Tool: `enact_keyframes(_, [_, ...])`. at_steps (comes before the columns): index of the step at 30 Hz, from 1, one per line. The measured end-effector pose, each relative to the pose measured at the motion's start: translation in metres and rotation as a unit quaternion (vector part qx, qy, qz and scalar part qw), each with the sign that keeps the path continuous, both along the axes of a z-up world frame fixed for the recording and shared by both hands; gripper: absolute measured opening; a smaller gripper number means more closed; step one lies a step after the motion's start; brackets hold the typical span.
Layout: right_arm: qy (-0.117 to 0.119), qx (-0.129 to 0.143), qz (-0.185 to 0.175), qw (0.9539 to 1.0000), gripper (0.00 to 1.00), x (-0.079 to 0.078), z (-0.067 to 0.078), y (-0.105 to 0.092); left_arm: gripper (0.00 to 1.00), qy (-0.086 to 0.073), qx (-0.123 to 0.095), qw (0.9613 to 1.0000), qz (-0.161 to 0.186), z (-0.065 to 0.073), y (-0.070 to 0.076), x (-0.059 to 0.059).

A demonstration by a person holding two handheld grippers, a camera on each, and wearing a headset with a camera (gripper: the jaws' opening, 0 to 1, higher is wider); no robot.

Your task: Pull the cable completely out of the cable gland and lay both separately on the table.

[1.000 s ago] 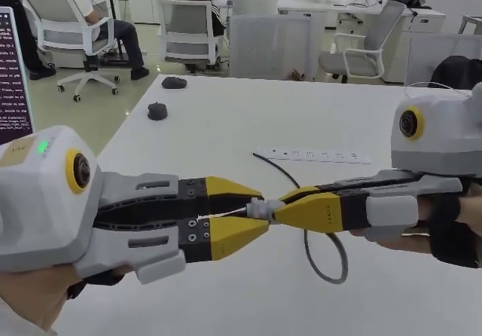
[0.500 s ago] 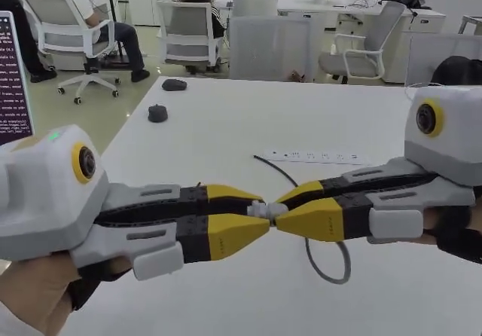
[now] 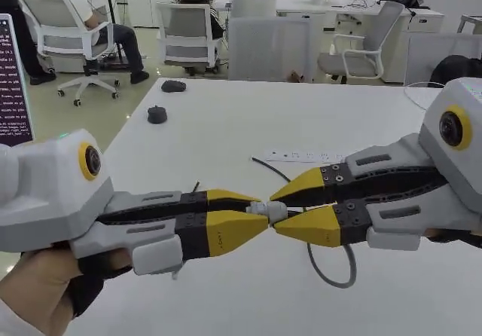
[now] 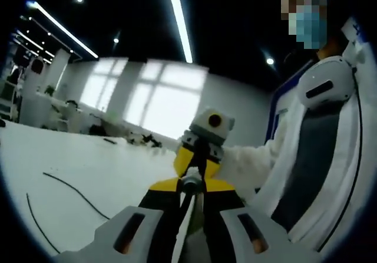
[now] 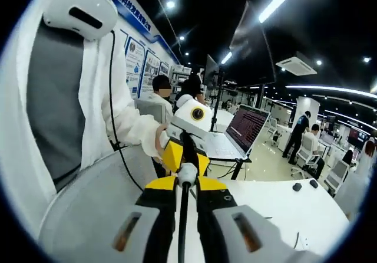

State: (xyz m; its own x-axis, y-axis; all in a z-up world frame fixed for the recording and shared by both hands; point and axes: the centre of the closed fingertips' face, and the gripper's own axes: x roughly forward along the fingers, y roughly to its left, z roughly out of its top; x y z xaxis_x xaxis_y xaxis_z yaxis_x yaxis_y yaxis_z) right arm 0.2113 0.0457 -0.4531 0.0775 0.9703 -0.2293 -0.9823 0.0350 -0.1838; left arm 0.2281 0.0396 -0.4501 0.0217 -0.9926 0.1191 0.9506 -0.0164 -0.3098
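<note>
Hardly anything on the tabletop (image 3: 226, 125) has shifted over the last second. The power strip (image 3: 312, 156) lies just where it lay, so the headset has kept steady and the change belongs to what the person holds.

The left gripper (image 3: 263, 212) reaches in from the left of the power strip, on the person's side of it and up in the air. Its back end has sagged a little, and it stays pinched narrow on the cable gland (image 3: 269, 210).

The right gripper (image 3: 276, 212) comes in from the power strip's right. Its back end has lifted, so it now slopes down to the meeting point. Its jaws look a touch more parted than half a second ago. Even so, they sit close about the cable (image 3: 313, 264) right where it enters the gland, and I judge them to be holding it.

From there the cable drops into a loop that hangs nearer the person than the power strip, much the same shape as before. A pale strand that showed between the left jaws a second ago is now covered. The gland has drifted slightly rightward with the tips.

Judged from this, the grips have been re-set rather than pulled. The cable looks seated in the gland, nothing lies separately yet, and the drawing apart is yet to come.
</note>
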Motion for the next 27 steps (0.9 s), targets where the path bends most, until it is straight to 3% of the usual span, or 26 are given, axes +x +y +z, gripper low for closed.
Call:
enact_keyframes(2, [0.004, 0.004, 0.0, 1.0, 0.1, 0.002, 0.0, 0.001, 0.13, -0.008, 0.001, 1.0, 0.002, 0.0, 0.001, 0.0])
enact_keyframes(4, [0.034, 0.014, -0.001, 0.9993, 0.11, 0.003, 0.0, 0.001, 0.14, -0.026, 0.002, 0.9996, 0.006, 0.001, 0.001, -0.001])
enact_keyframes(5, [0.05, 0.024, -0.001, 0.9985, 0.11, 0.004, 0.001, 0.002, 0.14, -0.049, -0.002, 0.9987, 0.01, 0.003, 0.001, 0.0])
enact_keyframes(7, [0.079, 0.048, -0.009, 0.9956, 0.21, 0.008, 0.004, 0.0, 0.14, -0.071, -0.005, 0.9974, 0.01, 0.006, 0.003, -0.003])
enact_keyframes(9, [0.178, 0.073, -0.019, 0.981, 0.32, 0.01, 0.005, -0.003, 0.14, -0.092, -0.01, 0.9955, 0.019, 0.008, 0.005, -0.001])
enact_keyframes(10, [0.214, 0.083, -0.018, 0.9731, 0.33, 0.01, 0.005, -0.005, 0.15, -0.109, -0.011, 0.9938, 0.02, 0.01, 0.006, -0.002])
enact_keyframes(11, [0.237, 0.1, -0.018, 0.9662, 0.31, 0.011, 0.007, -0.007, 0.15, -0.123, -0.009, 0.9921, 0.024, 0.011, 0.007, -0.002])
enact_keyframes(14, [0.265, 0.123, -0.022, 0.9561, 0.23, 0.014, 0.009, -0.009, 0.15, -0.152, 0.005, 0.9881, 0.023, 0.011, 0.007, -0.004])
enact_keyframes(16, [0.3, 0.133, -0.016, 0.9446, 0.25, 0.01, 0.011, -0.007, 0.15, -0.156, 0.015, 0.9875, 0.022, 0.009, 0.005, -0.005])
enact_keyframes(17, [0.308, 0.135, -0.012, 0.9417, 0.25, 0.008, 0.011, -0.006, 0.15, -0.157, 0.019, 0.9872, 0.019, 0.008, 0.004, -0.006])
enact_keyframes(18, [0.31, 0.137, -0.012, 0.9408, 0.25, 0.009, 0.01, -0.005, 0.15, -0.165, 0.022, 0.9858, 0.019, 0.007, 0.003, -0.006])
enact_keyframes(22, [0.325, 0.135, -0.012, 0.9359, 0.21, 0.007, 0.007, -0.003, 0.15, -0.169, 0.024, 0.9851, 0.018, 0.006, 0.001, -0.006])
enact_keyframes(27, [0.329, 0.131, -0.009, 0.9353, 0.15, 0.003, 0.004, -0.003, 0.15, -0.173, 0.022, 0.9846, 0.017, 0.007, 0.0, -0.006])
